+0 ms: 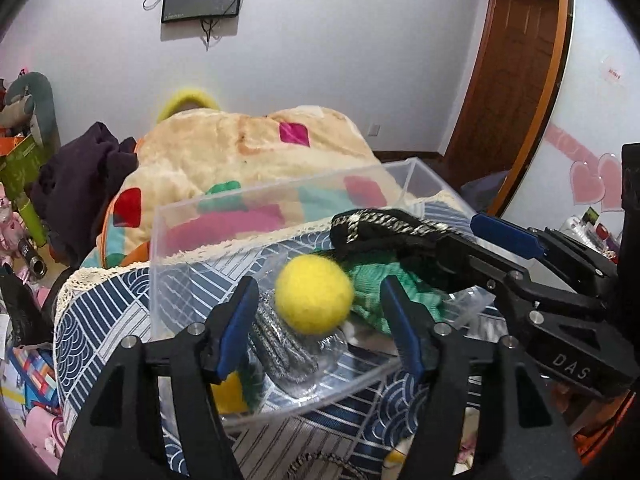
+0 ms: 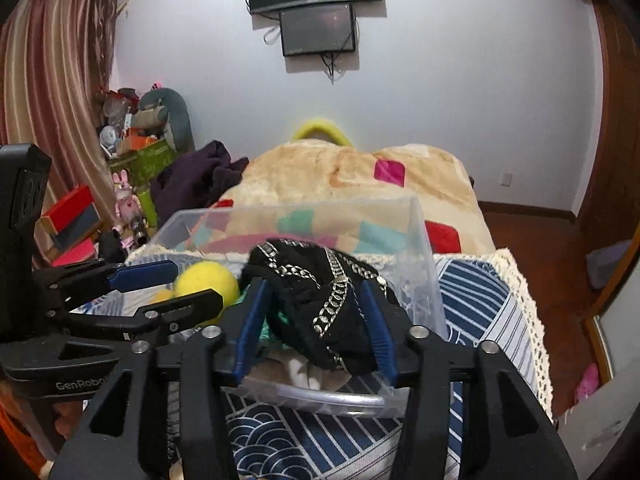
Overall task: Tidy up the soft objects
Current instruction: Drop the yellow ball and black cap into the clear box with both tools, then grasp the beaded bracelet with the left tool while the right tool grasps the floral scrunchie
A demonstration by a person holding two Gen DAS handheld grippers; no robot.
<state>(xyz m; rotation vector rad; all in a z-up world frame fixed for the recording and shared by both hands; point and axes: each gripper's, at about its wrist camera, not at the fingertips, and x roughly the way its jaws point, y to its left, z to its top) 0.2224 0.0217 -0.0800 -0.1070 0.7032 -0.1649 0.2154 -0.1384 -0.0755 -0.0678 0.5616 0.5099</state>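
Note:
A clear plastic box [image 1: 168, 240] stands on a blue patterned cloth. In it lie a green cloth [image 1: 376, 284], a silver scrubber [image 1: 280, 340] and other soft items. My left gripper [image 1: 316, 292] is open over the box, and a yellow felt ball [image 1: 314, 294] sits free between its fingers, touching neither. My right gripper [image 2: 312, 300] is open around a black cloth with silver chain pattern [image 2: 316, 292], which rests over the box contents. The right gripper also shows in the left wrist view [image 1: 472, 236], and the ball in the right wrist view [image 2: 206, 280].
Behind the box lies a beige blanket [image 1: 240, 148] with coloured patches and a dark purple garment [image 1: 80, 168]. Toys and boxes [image 2: 132, 136] crowd the left. A wooden door [image 1: 516, 80] is at the right, screens [image 2: 316, 32] on the wall.

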